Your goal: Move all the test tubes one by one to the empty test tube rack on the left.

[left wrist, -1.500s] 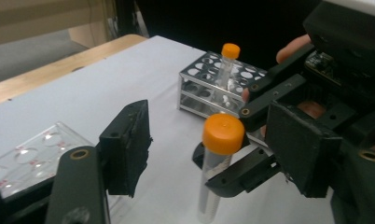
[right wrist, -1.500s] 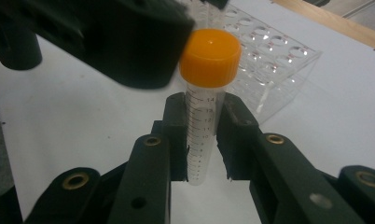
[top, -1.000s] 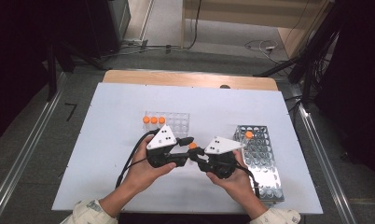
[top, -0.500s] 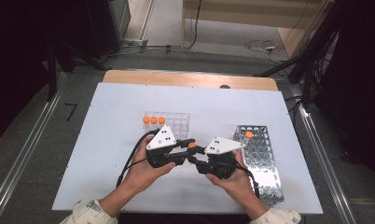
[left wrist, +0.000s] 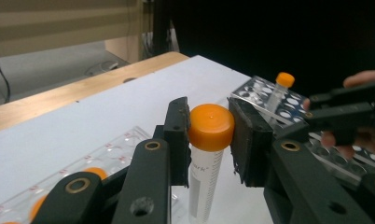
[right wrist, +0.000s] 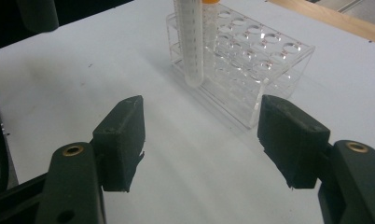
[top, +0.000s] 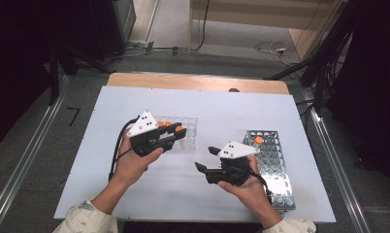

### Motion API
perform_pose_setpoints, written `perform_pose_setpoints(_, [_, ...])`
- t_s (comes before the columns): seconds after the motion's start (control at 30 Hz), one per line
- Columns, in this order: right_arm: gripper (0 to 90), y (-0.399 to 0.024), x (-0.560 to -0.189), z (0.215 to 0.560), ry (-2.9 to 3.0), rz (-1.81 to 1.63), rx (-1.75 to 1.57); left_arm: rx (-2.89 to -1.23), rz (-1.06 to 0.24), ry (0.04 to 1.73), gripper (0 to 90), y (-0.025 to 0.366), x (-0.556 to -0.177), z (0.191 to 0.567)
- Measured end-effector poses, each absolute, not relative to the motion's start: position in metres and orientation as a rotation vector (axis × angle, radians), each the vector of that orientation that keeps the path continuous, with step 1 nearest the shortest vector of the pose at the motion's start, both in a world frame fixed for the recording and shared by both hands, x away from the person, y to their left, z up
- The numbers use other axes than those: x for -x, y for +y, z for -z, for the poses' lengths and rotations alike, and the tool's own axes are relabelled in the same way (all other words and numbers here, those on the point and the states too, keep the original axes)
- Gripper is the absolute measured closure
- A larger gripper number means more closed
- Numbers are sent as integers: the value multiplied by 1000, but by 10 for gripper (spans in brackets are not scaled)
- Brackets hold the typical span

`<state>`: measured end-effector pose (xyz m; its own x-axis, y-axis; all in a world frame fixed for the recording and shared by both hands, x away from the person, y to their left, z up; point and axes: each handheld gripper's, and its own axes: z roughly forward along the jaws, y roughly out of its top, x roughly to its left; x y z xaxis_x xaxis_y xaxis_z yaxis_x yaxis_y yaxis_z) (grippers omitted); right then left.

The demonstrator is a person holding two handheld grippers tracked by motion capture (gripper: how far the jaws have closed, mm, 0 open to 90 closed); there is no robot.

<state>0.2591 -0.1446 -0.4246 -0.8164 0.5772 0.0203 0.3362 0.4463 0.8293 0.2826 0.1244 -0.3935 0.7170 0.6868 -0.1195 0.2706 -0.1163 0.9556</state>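
Orange-capped tube (left wrist: 209, 140) hangs upright, its cap clamped between the left gripper's (top: 176, 135) jaws above the clear rack (top: 183, 127) left of centre. Right gripper (top: 206, 159), jaws just opened and empty, hovers near the metal rack (top: 275, 165)

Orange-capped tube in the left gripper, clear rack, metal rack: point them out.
orange-capped tube (left wrist: 211, 127), left gripper view, on its cap.
clear rack (right wrist: 274, 60), right gripper view, on its top plate.
metal rack (top: 275, 160), high view, on its perforated top.

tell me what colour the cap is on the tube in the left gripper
Orange: the cap on the tube, clearest in the left gripper view.
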Motion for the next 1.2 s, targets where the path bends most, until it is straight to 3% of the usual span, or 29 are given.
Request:
perform_pose_setpoints(0.8, [314,-146,-259,431,2452,-1297,-819,-1684,-576,844,709,126,-315,397])
perform_pose_setpoints(1.2, [316,-146,-258,430,2451,-1297,-816,-1782,-589,866,708,119,-323,414])
